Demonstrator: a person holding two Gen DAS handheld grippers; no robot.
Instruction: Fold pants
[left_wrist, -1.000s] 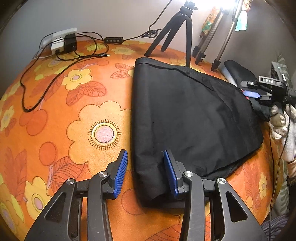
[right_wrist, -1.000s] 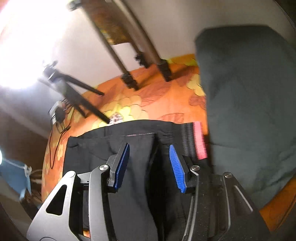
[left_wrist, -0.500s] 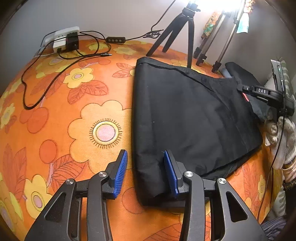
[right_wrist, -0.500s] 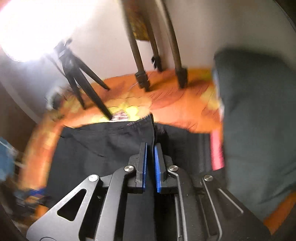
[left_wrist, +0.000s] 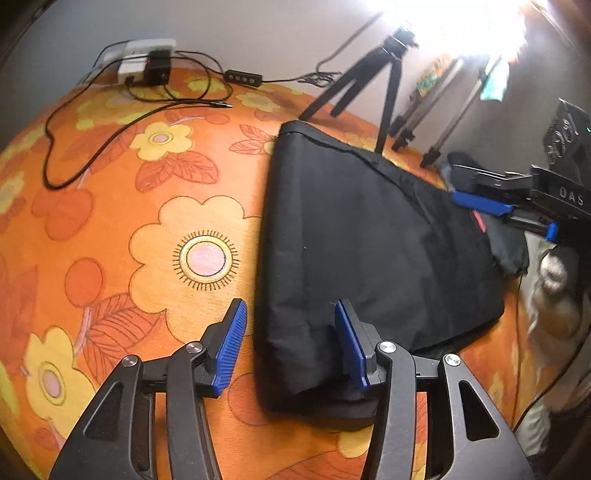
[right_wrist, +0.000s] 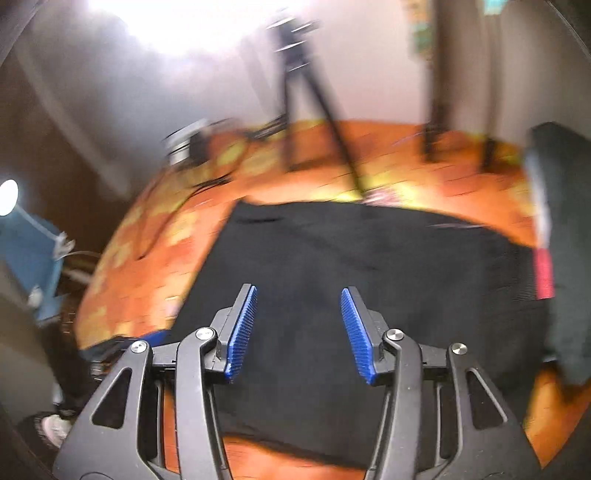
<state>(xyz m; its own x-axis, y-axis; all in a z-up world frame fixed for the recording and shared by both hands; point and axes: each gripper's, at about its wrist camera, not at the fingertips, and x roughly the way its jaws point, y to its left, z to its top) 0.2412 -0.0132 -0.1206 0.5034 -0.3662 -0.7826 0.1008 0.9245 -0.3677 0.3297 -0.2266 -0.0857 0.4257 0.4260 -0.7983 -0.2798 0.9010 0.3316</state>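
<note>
Covering the surface, a floral cloth (left_wrist: 110, 229) (orange); both grippers gape, right (right_wrist: 299, 332) widening.

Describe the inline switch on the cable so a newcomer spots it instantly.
Start at the orange floral cloth and go to its far edge by the wall. Right of the white power strip lies the inline switch: a small black bar with a row of buttons.

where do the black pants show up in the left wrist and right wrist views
Left wrist view: the black pants fill the centre right, their near corner between the left hand-held gripper fingers.
Right wrist view: the black pants spread across the middle, blurred, beyond the opening right hand-held gripper, nothing gripped.
Shared landmark: the black tripod, behind the pants' far edge in both.
</note>
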